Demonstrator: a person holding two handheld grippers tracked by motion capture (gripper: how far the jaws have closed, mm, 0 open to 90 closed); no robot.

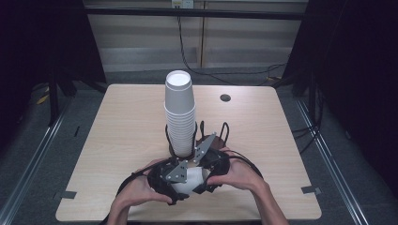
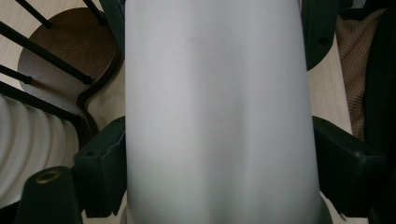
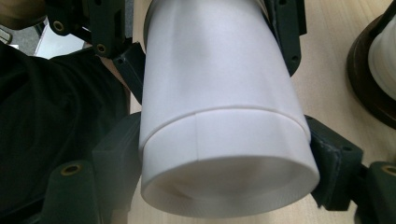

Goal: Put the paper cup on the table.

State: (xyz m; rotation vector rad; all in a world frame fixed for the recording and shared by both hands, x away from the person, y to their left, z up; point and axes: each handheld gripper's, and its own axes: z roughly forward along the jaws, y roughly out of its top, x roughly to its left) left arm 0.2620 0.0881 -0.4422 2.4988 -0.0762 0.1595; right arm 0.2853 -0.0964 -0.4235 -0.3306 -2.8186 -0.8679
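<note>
The white cup (image 1: 191, 181) lies on its side at the near edge of my desk (image 1: 117, 140), clenched between both tongs, my left tongs (image 1: 165, 183) on one end and my right tongs (image 1: 209, 169) on the rimmed end. If I squeeze unevenly, I judge the thin wall could buckle, or two nested cups stay stuck. Just beyond, the tall cup stack (image 1: 179, 112) in its wire holder (image 1: 223, 131) could get knocked.

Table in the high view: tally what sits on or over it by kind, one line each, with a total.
Cup stack: 1
Cup holder with wire posts: 1
Loose white cup held between both grippers: 1
Left gripper: 1
Right gripper: 1
Total: 5
</note>
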